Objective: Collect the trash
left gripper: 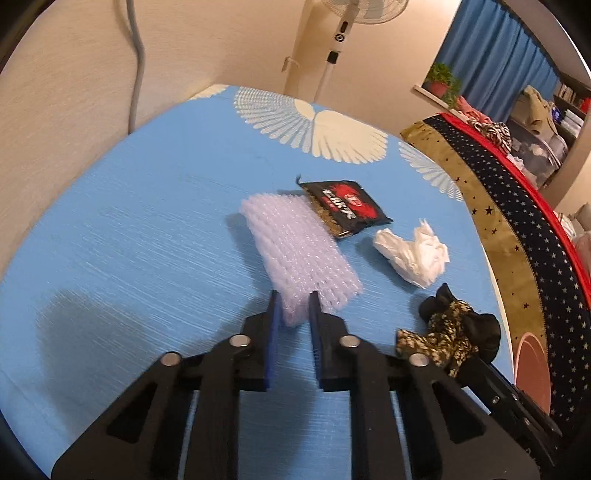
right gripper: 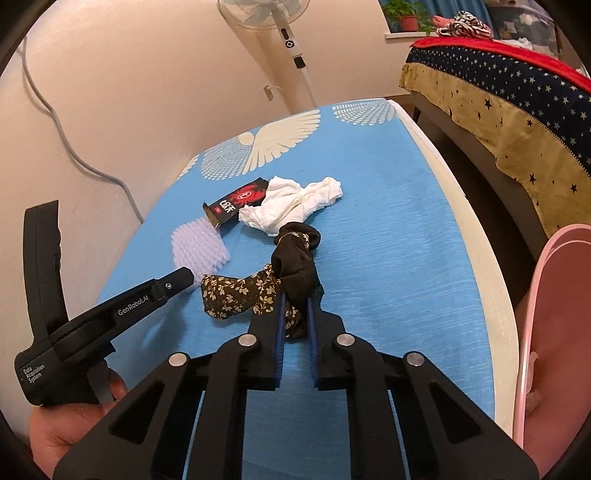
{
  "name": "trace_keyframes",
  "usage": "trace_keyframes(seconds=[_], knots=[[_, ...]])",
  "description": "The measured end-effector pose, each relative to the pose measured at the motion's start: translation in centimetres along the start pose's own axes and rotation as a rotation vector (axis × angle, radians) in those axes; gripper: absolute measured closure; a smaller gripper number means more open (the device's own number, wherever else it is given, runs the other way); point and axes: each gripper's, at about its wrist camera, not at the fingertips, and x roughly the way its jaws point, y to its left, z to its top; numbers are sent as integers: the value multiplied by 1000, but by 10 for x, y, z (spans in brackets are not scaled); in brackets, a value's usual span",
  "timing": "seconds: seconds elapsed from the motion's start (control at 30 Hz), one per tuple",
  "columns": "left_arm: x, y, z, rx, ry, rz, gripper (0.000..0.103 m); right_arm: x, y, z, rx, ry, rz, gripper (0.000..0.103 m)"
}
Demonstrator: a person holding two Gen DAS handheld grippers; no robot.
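A white foam net sleeve (left gripper: 299,251) lies on the blue table cover (left gripper: 129,240), and my left gripper (left gripper: 293,301) is shut on its near end. Beyond it sits a black and red wrapper (left gripper: 347,210), with a crumpled white tissue (left gripper: 413,254) to its right. A dark floral cloth with a black part (right gripper: 273,280) lies nearer, and my right gripper (right gripper: 295,304) is shut on its near edge. In the right wrist view the left gripper (right gripper: 184,278) reaches the foam net sleeve (right gripper: 199,247) from the left, near the wrapper (right gripper: 236,203) and tissue (right gripper: 295,206).
A bed with a star-patterned cover (right gripper: 498,107) stands to the right of the table. A standing fan (right gripper: 284,33) and a grey cable (right gripper: 55,122) are by the wall behind. A pink object (right gripper: 554,332) sits at the table's right edge.
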Motion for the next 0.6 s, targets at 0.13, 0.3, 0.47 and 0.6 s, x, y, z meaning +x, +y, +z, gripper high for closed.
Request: trace_keyframes(seconds=[0.13,0.3,0.47,0.6], knots=[[-13,-4,-1,14,-31,11,92,-7,1,0,-5,-9,-11,96],[-35,-8,-1,42,-68,22,92,-27,3,2,-20,-35,-24,97],[-57,-12,-7,66,-85,27,92,-53,3,0,-24,-63,-42,98],[-75,-17,-14,89,-95,23,92,-79,4,-3,-35,-101,-62,98]])
